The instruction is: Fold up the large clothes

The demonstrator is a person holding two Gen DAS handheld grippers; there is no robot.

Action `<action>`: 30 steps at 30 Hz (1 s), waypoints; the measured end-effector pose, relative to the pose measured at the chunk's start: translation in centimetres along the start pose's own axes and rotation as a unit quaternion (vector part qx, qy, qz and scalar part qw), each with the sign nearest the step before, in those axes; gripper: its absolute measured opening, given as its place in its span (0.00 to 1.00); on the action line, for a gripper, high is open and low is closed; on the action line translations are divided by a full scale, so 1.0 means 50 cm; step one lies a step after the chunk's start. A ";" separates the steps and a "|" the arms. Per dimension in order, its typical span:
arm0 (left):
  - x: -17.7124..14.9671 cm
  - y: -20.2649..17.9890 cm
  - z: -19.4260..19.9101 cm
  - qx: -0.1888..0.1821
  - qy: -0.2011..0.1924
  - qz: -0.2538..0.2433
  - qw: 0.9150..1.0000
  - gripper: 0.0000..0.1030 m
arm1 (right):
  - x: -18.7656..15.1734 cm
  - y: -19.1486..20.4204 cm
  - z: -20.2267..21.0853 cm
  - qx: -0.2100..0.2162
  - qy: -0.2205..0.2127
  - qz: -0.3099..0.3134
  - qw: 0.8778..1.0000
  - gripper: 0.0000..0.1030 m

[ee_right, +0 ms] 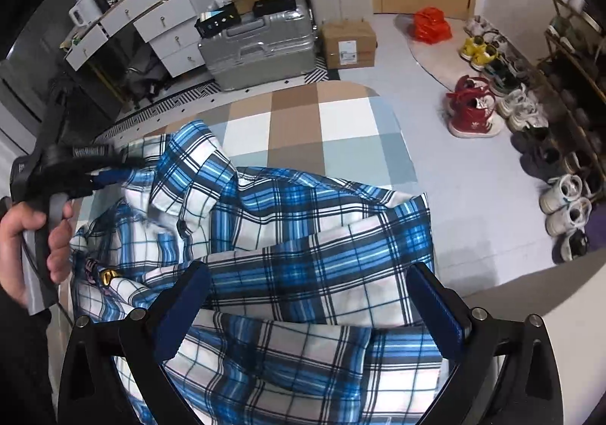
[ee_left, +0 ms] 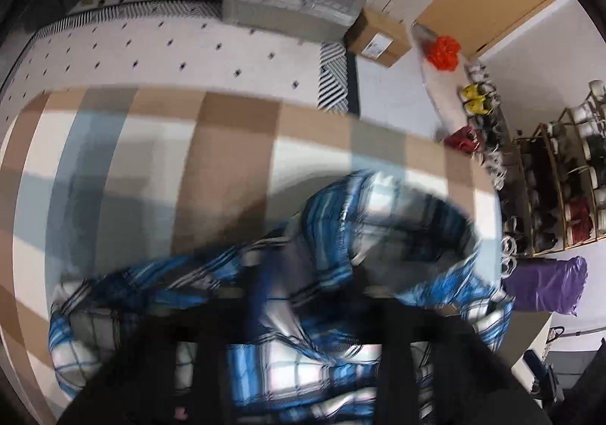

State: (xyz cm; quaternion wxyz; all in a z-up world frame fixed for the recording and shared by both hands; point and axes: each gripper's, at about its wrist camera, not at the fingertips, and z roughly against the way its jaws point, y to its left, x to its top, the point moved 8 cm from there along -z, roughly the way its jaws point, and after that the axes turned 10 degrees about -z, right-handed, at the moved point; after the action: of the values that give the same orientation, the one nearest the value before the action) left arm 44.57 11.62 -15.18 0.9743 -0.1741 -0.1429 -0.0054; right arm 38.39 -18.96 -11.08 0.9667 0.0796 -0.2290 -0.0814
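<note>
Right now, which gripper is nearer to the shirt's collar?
Left. The left gripper is right at the collar of the plaid shirt; the right gripper stands open over the shirt's lower body.

Shirt point(ee_right: 288, 235) lies crumpled on the near half of the table point(ee_right: 341, 122). Suitcase point(ee_right: 257, 53) stands beyond the table's far edge, cardboard box point(ee_right: 348, 42) just right of it. Shoes point(ee_right: 473, 110) line the floor at right.
</note>
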 end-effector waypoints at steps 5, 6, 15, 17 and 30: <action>-0.050 0.001 0.052 -0.002 -0.018 -0.033 0.999 0.02 | 0.013 0.030 0.026 -0.019 -0.014 0.016 1.000 1.00; -0.056 0.001 0.063 -0.002 -0.024 -0.041 0.999 0.02 | 0.019 0.041 0.030 -0.019 -0.017 0.020 0.999 1.00; -0.072 0.012 0.080 0.003 -0.040 -0.098 0.994 0.02 | 0.074 0.196 -0.034 -0.062 -0.003 0.094 0.994 1.00; -0.075 0.011 0.087 -0.009 -0.043 -0.100 0.994 0.02 | 0.084 0.227 -0.064 -0.075 0.007 0.125 0.989 0.97; -0.075 0.041 0.087 -0.044 -0.075 -0.049 0.995 0.01 | 0.088 0.217 -0.218 -0.184 0.051 0.148 0.970 0.07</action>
State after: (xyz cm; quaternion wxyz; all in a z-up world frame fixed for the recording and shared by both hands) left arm 39.88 14.88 -13.02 0.9508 -0.2097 -0.2232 -0.0461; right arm 48.55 -7.99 -16.75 0.9764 -0.1308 -0.1700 0.0263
